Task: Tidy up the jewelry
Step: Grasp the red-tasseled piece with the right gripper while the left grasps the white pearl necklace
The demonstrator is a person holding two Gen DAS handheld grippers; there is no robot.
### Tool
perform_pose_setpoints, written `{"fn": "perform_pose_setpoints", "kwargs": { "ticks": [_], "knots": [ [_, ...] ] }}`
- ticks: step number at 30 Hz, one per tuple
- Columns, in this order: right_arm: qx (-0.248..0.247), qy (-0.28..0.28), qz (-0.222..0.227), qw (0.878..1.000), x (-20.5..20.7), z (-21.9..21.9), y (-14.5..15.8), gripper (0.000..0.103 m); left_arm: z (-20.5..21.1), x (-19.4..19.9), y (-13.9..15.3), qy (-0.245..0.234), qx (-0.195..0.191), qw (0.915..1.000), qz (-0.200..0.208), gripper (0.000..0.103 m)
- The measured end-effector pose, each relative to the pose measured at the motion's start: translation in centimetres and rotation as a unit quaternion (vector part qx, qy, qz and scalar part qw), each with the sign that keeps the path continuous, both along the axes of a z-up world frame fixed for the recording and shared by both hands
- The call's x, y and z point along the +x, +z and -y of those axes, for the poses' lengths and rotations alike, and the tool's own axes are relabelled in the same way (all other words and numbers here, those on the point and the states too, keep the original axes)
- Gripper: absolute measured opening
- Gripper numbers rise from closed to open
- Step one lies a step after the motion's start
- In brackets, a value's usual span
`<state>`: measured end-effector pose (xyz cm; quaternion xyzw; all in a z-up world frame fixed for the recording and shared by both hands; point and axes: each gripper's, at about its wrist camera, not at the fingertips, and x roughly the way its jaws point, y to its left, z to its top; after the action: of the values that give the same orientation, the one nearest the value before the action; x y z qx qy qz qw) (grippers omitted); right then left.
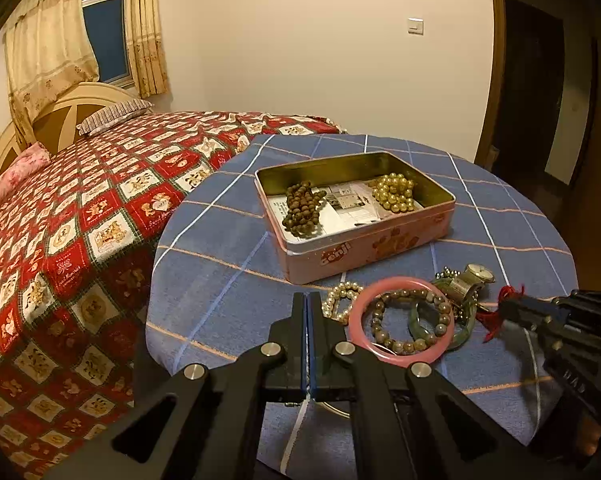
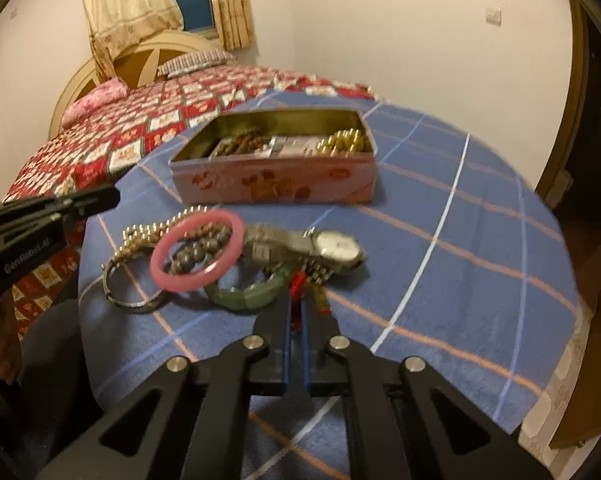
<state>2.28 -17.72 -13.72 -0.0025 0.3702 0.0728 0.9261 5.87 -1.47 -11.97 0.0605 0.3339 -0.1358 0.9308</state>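
The pink tin [image 1: 364,240] stands open in the middle of the blue checked tablecloth [image 1: 228,280], its lid off so pieces can be dropped straight in; it is a shallow metal box with rounded corners, gold inside and lined with printed paper. A heap of dull brown wooden beads [image 1: 302,208] lies at its left end and a cluster of shiny gold beads [image 1: 394,192] at its right, which suggests sorting by kind. The rest waits in a loose pile just in front of the tin: a smooth pink bangle [image 2: 198,256], a mottled green bangle [image 2: 248,292], a grey bead bracelet [image 1: 410,318], a string of pearls [image 1: 340,300], a plain metal bangle [image 2: 134,298] and a steel wristwatch [image 2: 336,246]. The right gripper [image 2: 296,304] has its fingers clamped on a piece with red cord [image 2: 298,282] at the near edge of that pile, probably to lift it toward the tin. The left gripper [image 1: 306,300], left of the pile, is closed with nothing between its fingers.
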Motion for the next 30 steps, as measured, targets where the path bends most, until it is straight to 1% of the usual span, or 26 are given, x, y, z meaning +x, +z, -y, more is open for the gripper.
{"fn": "perform_pose_setpoints", "kwargs": {
  "ticks": [4,7,9,10,11,13,15,16,17,18,20,21,22,24,27,28,29,30],
  "knots": [
    [0.001,0.000,0.019,1.000,-0.3,0.1,1.1,0.004,-0.8,0.0,0.6,0.007,-0.009,0.9999,0.007,0.000],
    [0.000,0.001,0.026,1.000,-0.4,0.1,1.6,0.004,-1.2,0.2,0.7,0.007,-0.017,0.9998,0.004,0.000],
    [0.003,0.001,0.026,1.000,-0.3,0.1,1.6,0.004,-1.5,0.4,0.7,0.007,-0.032,0.9995,0.001,0.000],
    [0.003,0.001,0.026,1.000,-0.3,0.2,1.6,0.004,-1.6,0.6,0.5,0.005,-0.041,0.9991,-0.005,0.000],
    [0.003,0.002,0.024,1.000,-0.3,0.2,1.6,0.004,-1.6,1.0,0.2,0.004,-0.040,0.9990,-0.018,0.000],
    [0.005,0.003,0.022,1.000,-0.2,0.2,1.4,0.004,-1.3,1.7,-0.8,0.009,-0.022,0.9989,-0.040,0.001],
    [0.007,0.004,0.019,1.000,-0.2,0.2,1.3,0.004,-1.0,2.1,-1.9,0.006,-0.016,0.9983,-0.056,0.004],
    [0.008,0.004,0.018,1.000,-0.1,0.2,1.2,0.004,-0.8,2.3,-2.3,0.005,-0.014,0.9979,-0.063,0.007],
    [0.010,0.004,0.015,1.000,-0.1,0.2,1.0,0.004,-0.6,2.5,-2.8,0.005,-0.009,0.9975,-0.070,0.016],
    [0.012,0.004,0.013,1.000,0.0,0.2,0.9,0.004,-0.5,2.6,-3.1,0.006,-0.007,0.9972,-0.074,0.021],
    [0.015,0.005,0.008,1.000,0.1,0.3,0.7,0.004,-0.2,2.5,-3.3,0.009,-0.004,0.9975,-0.070,0.056],
    [0.016,0.004,0.007,1.000,0.1,0.4,0.6,0.004,-0.2,2.4,-3.1,0.010,-0.004,0.9980,-0.062,0.062],
    [0.017,0.004,0.006,1.000,0.1,0.5,0.5,0.004,-0.1,2.1,-2.9,0.007,-0.005,0.9987,-0.051,0.065],
    [0.019,0.003,0.004,1.000,0.2,0.5,0.4,0.004,0.2,2.1,-2.8,-0.003,-0.002,0.9988,-0.048,0.065],
    [0.020,0.003,0.004,1.000,0.2,0.5,0.4,0.004,0.2,2.7,-3.2,0.004,0.009,0.9985,-0.054,0.065],
    [0.020,0.003,0.005,1.000,0.2,0.4,0.4,0.004,0.1,2.9,-3.3,0.005,0.011,0.9983,-0.056,0.064],
    [0.019,0.004,0.005,1.000,0.2,0.5,0.4,0.004,0.1,3.2,-3.5,0.005,0.013,0.9981,-0.060,0.060],
    [0.020,0.004,0.005,1.000,0.2,0.5,0.4,0.004,0.1,3.4,-3.9,0.000,0.015,0.9974,-0.070,0.058]
  ]
}}
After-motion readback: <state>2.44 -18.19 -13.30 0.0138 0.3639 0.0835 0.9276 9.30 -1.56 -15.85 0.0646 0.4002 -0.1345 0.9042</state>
